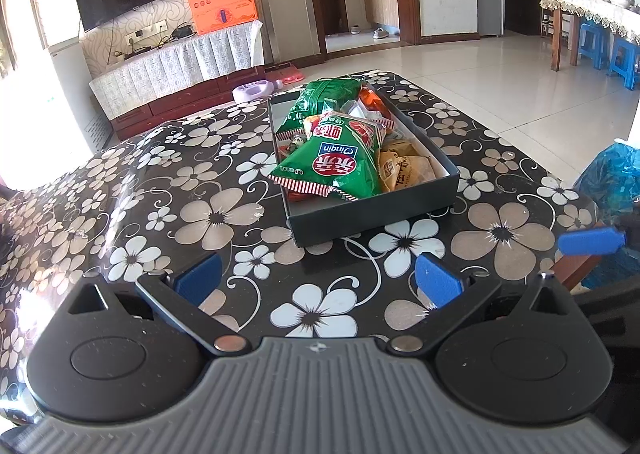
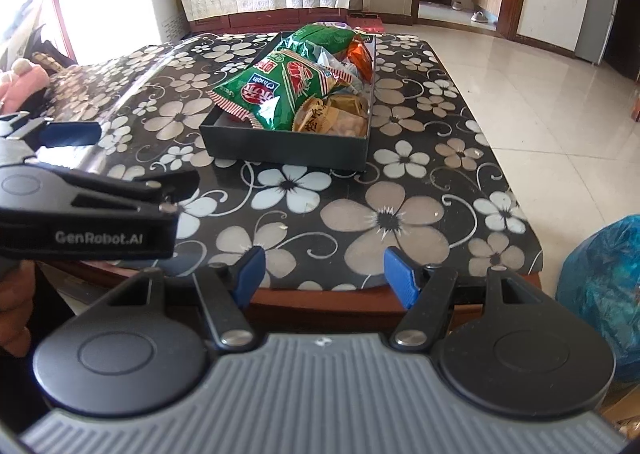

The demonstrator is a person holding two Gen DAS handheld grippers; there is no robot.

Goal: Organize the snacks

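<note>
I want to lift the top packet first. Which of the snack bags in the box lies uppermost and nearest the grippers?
The green bag with the red logo, lying over the yellowish packets; the other green bag sits at the far end.

Box: a flat, dark box [image 1: 372, 209] with low walls and no lid. It sits flat on the flowery table [image 1: 216, 213], far from its near edge.
Front green bag: a puffy green bag [image 1: 336, 165] with red and white stripes. It lies on top of the pile, and one corner sticks out over the box wall.
Back green bag: another green bag [image 1: 320, 101] at the far end.
Orange pack: a shiny orange pack [image 1: 374, 99] beside the back green bag.
Yellow packs: small yellow-brown packs [image 1: 404, 169] lie low in the box's near right corner.
</note>
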